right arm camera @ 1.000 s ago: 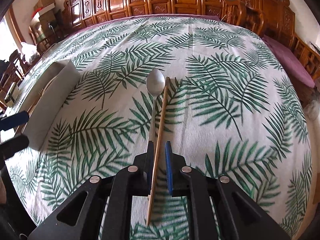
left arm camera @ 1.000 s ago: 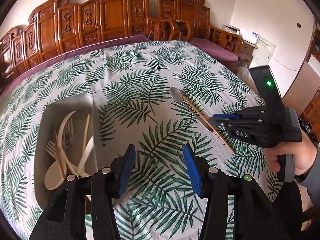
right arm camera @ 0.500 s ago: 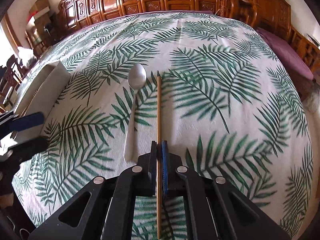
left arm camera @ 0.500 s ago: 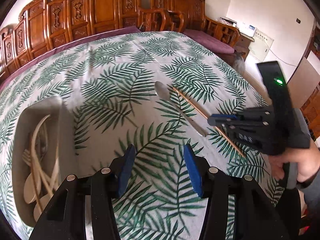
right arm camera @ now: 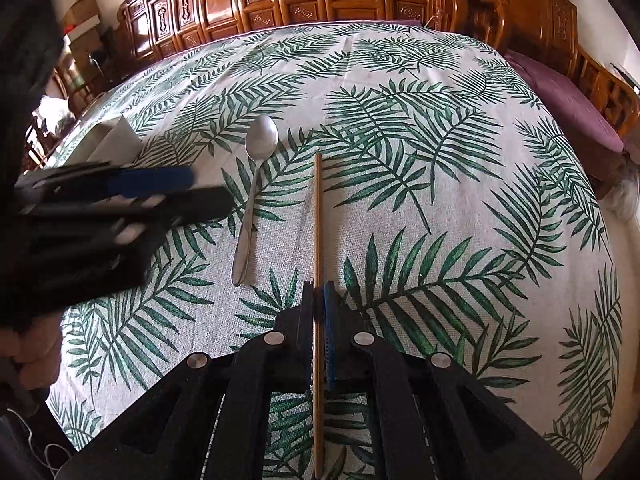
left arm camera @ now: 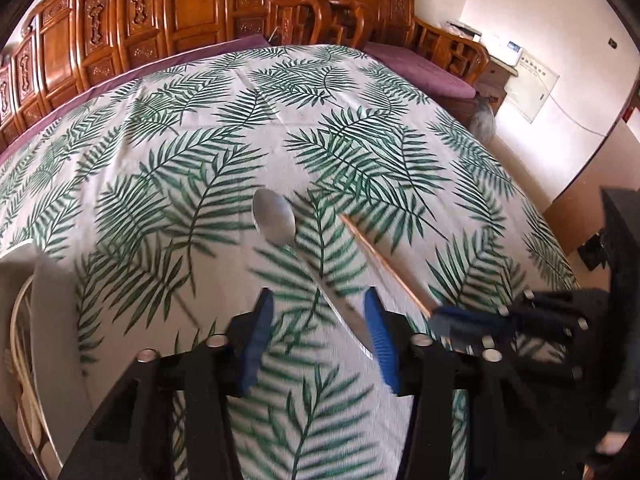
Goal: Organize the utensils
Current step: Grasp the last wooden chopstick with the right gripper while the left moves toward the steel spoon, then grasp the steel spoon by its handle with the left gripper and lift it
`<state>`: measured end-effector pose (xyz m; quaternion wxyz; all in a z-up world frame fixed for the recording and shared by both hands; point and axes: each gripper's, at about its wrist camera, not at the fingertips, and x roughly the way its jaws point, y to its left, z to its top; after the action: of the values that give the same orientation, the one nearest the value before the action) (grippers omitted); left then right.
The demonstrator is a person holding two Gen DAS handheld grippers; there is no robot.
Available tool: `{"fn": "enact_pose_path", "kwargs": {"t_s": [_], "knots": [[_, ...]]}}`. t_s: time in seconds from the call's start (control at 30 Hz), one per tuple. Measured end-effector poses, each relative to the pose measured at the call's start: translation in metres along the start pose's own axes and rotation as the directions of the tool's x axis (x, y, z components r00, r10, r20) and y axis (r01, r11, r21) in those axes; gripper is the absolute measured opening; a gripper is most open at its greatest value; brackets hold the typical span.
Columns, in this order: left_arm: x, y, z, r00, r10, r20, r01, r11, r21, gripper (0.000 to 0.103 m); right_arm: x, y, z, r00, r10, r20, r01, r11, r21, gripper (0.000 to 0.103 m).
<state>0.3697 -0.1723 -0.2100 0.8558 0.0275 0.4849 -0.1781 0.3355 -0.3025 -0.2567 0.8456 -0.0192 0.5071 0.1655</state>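
the right gripper (right arm camera: 319,300) pinches the chopstick (right arm camera: 318,216) near its end to lift it, while the left gripper (left arm camera: 318,320), jaws spread, straddles the spoon (left arm camera: 276,218) handle, seemingly to grab it.

Carved wooden chairs (left arm camera: 192,36) ranged behind the desk (left arm camera: 224,128) with its palm-leaf cloth, purple seat cushion (right arm camera: 568,104), white walls (left arm camera: 560,20), white wall panel (left arm camera: 530,88), cardboard boxes (right arm camera: 82,20) in far corner
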Motion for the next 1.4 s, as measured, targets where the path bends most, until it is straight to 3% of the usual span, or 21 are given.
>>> {"fn": "enact_pose_path", "kwargs": {"t_s": [0.17,0.6,0.8,1.13,1.4], "knots": [[0.022,0.006,0.016,0.999,0.022,-0.041,-0.023,0.999,-0.035,0.022,0.001,-0.007,0.003,0.999,0.034,-0.001,-0.034,0.999,0.025,0.006],[0.043,0.000,0.029,0.992,0.093,-0.084,-0.096,0.995,-0.026,0.017,-0.003,-0.018,0.002,0.999,-0.050,0.004,0.050,0.999,0.001,0.006],[0.041,-0.002,0.025,0.986,0.139,-0.096,-0.140,0.990,-0.005,0.008,-0.007,-0.026,0.005,0.998,-0.068,0.011,0.068,0.998,0.010,0.006],[0.032,0.005,0.015,0.990,0.104,-0.099,-0.106,0.994,-0.008,0.002,-0.026,-0.015,0.013,0.996,-0.076,0.048,0.077,0.997,-0.016,0.006],[0.002,0.008,0.010,0.996,0.082,-0.046,-0.083,0.996,-0.015,0.002,-0.048,-0.010,0.013,0.993,-0.094,0.066,0.095,0.995,-0.007,0.006]]}}
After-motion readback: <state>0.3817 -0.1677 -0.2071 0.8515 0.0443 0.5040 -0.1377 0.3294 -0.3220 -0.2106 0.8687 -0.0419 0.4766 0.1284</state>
